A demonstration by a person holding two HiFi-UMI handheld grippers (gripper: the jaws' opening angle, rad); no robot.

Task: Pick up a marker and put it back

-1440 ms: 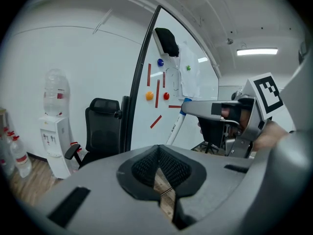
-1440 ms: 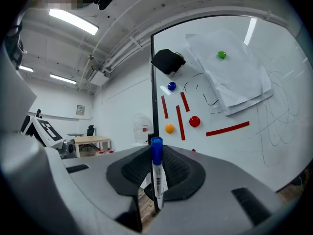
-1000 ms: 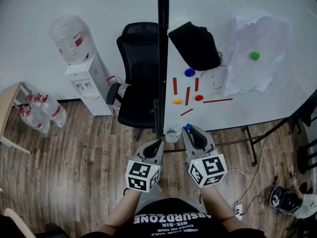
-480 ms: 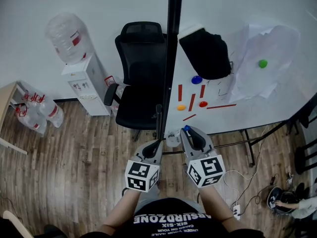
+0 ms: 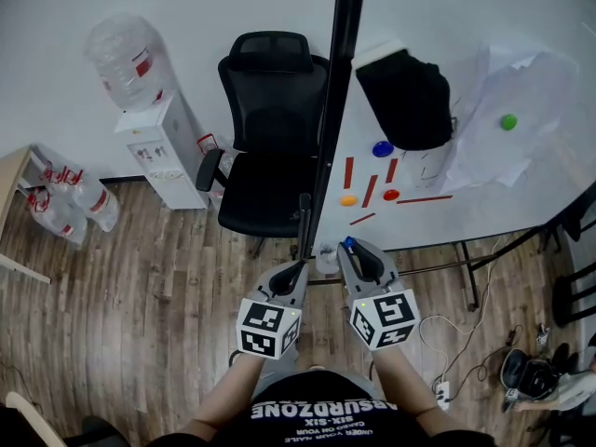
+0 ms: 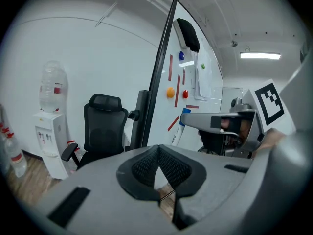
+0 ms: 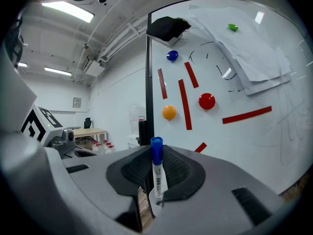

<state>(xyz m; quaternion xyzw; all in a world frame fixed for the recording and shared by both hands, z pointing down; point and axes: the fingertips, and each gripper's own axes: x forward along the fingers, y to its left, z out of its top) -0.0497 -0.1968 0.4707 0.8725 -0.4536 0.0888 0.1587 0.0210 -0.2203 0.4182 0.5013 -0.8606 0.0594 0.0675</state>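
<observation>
Holding item one, the marker, upright in the right gripper: its tongs are clamping the white barrel, with the blue cap poking above the pads, and that grip is looking the same as a second ago. Item two, the left gripper: its tongs are sitting pressed together on nothing, just beside the right one. Change noted: my head view is swinging, so the whiteboard and its magnets are sliding rightward in frame, while both grippers are staying low before me, short of the board. I am judging the pick-up done and the return still outstanding; I am not making out any tray or holder for it. Surface: the board is carrying red strips, an orange magnet, a red magnet, a blue magnet, a green magnet pinning paper sheets, and a black cloth near its top. Room: a black office chair, a water dispenser, spare bottles and a wooden floor are standing by.
</observation>
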